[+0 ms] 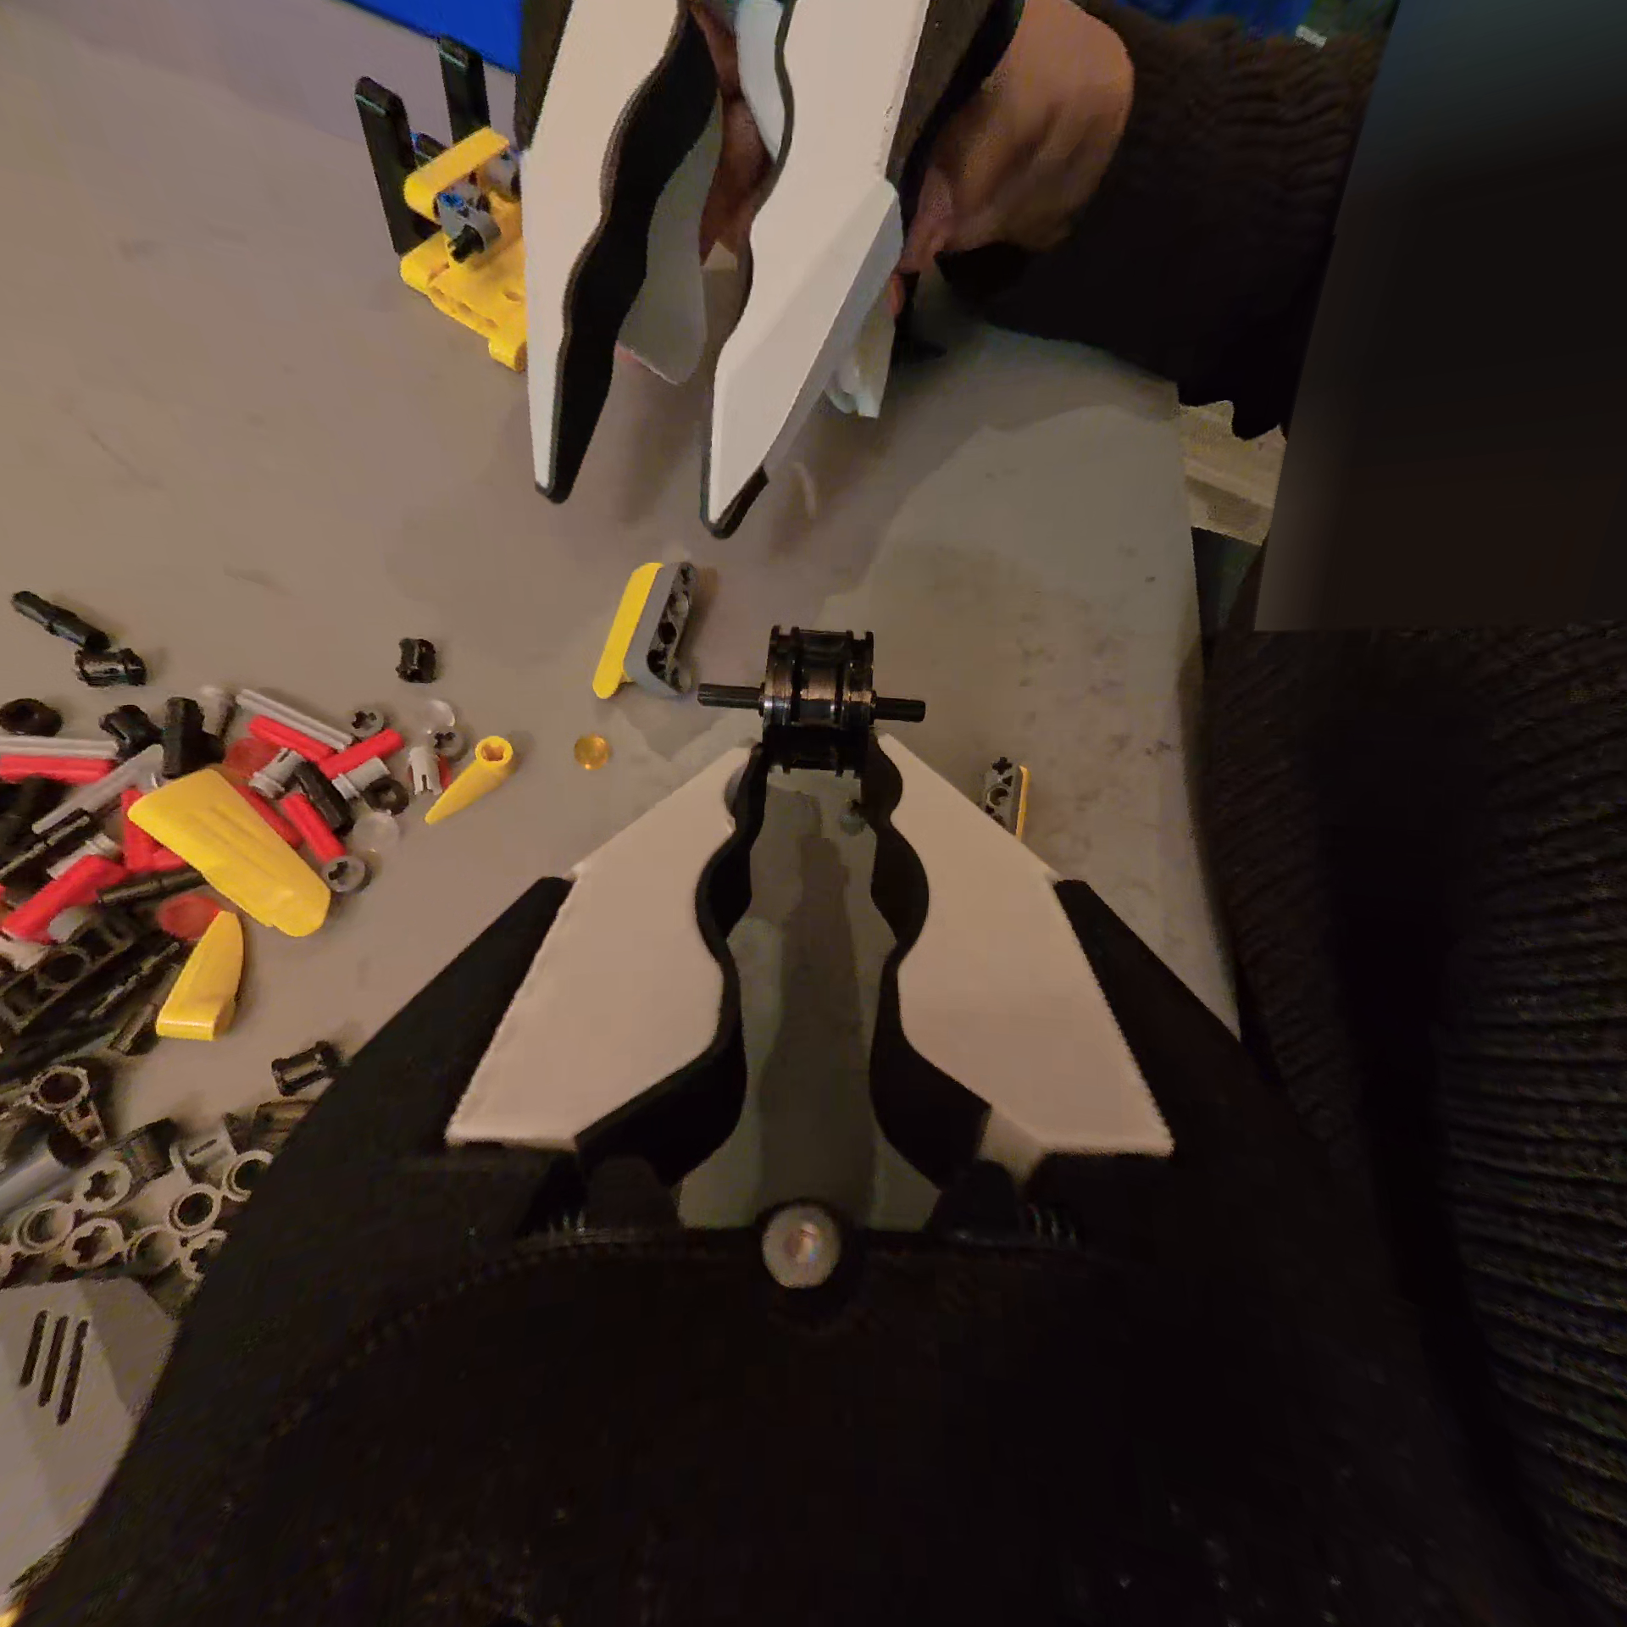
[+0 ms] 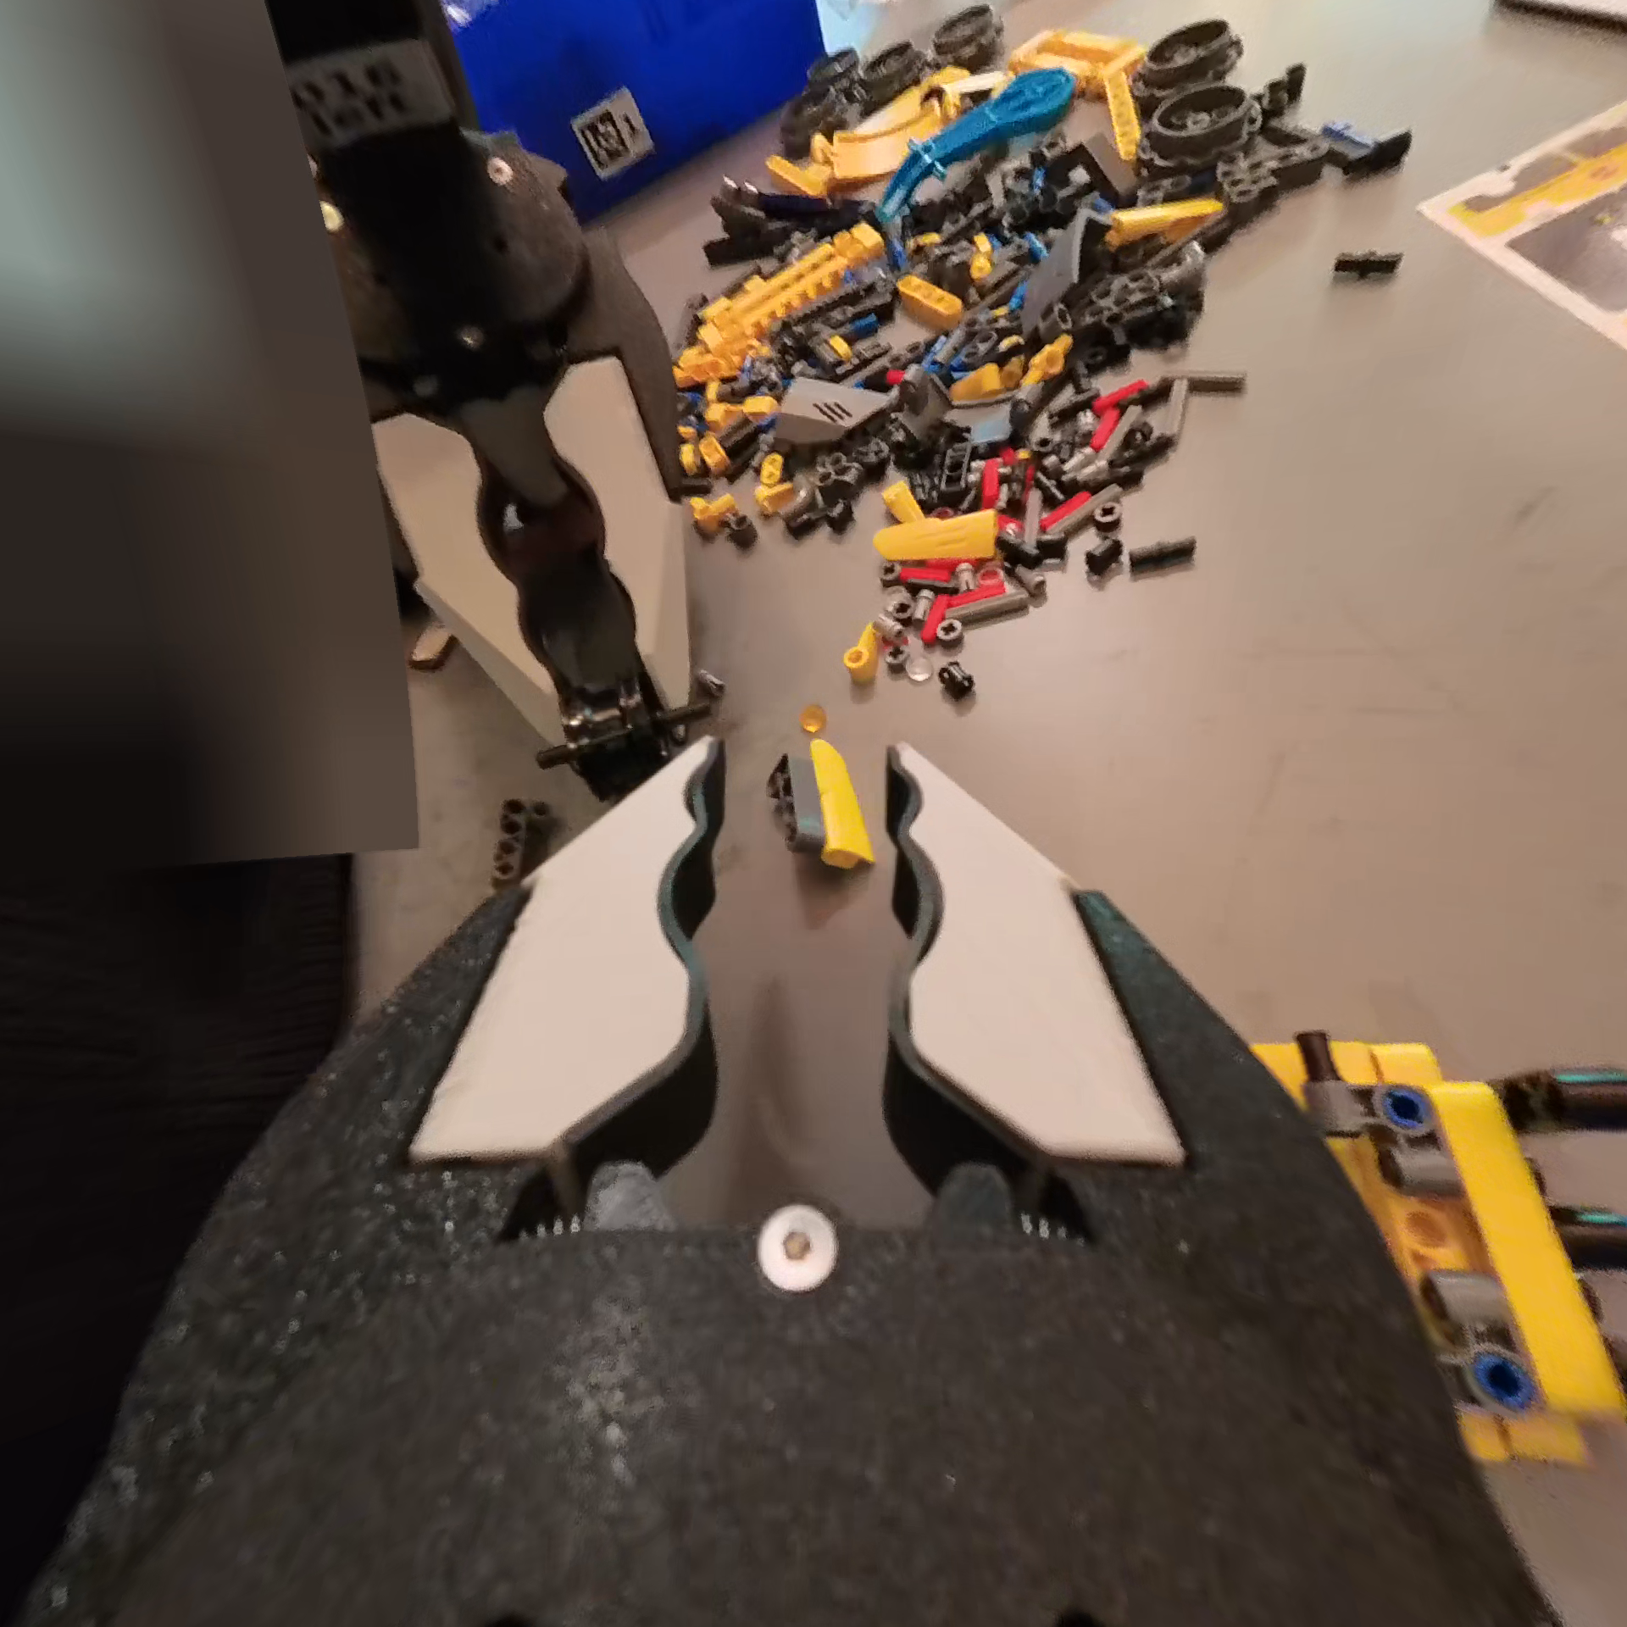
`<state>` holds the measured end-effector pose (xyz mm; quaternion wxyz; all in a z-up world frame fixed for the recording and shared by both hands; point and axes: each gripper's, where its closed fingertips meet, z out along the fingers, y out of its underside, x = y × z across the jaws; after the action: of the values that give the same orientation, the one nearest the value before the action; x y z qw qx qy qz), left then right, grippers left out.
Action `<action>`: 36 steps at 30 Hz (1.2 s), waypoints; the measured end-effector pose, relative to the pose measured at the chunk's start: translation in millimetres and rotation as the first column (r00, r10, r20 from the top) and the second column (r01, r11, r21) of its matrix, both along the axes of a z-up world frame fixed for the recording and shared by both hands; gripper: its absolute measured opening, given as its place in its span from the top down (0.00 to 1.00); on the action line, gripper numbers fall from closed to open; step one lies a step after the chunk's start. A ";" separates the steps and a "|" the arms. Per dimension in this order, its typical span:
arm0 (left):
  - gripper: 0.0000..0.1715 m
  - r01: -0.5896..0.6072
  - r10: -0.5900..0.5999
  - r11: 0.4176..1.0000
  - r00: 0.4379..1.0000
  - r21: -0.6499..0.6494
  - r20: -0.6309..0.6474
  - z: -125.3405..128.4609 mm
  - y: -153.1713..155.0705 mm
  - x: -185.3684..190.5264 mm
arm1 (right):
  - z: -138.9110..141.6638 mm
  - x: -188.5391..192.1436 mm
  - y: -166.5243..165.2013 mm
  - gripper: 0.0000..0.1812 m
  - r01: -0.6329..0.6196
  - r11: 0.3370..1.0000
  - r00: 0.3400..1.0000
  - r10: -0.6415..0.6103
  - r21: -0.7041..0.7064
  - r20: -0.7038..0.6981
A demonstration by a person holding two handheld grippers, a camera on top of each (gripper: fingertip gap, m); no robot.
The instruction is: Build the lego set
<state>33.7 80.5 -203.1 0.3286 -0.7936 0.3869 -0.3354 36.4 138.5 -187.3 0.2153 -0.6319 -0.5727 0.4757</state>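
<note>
My left gripper (image 1: 814, 757) is shut on a black wheel hub with a black axle through it (image 1: 814, 695) and holds it just above the grey table. It also shows in the right wrist view (image 2: 616, 713), where the hub (image 2: 607, 717) sits between its tips. My right gripper (image 2: 803, 757) is open and empty. It points down at a small yellow and grey piece (image 2: 823, 806) that lies between its fingertips on the table. In the left wrist view the right gripper (image 1: 638, 506) hangs just beyond that piece (image 1: 647, 629).
A pile of small red, black, grey and yellow parts (image 1: 176, 845) lies to the left. A larger heap (image 2: 968, 290) spreads across the table. A yellow built frame (image 1: 458, 238) stands behind. A blue bin (image 2: 634, 88) and a printed sheet (image 2: 1541, 220) lie at the far edge. There is about 6 cm between the tips of the two grippers.
</note>
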 end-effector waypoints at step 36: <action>0.84 0.042 -0.047 0.995 0.997 -0.092 -0.057 -15.4 -7.4 4.4 | -31.6 1.6 -24.9 0.91 -0.179 0.922 0.976 0.123 0.344 0.179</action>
<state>38.1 73.1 -218.5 0.2731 -0.8085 0.3986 -0.3360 38.0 113.6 -218.9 0.2447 -0.5706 -0.7118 0.3284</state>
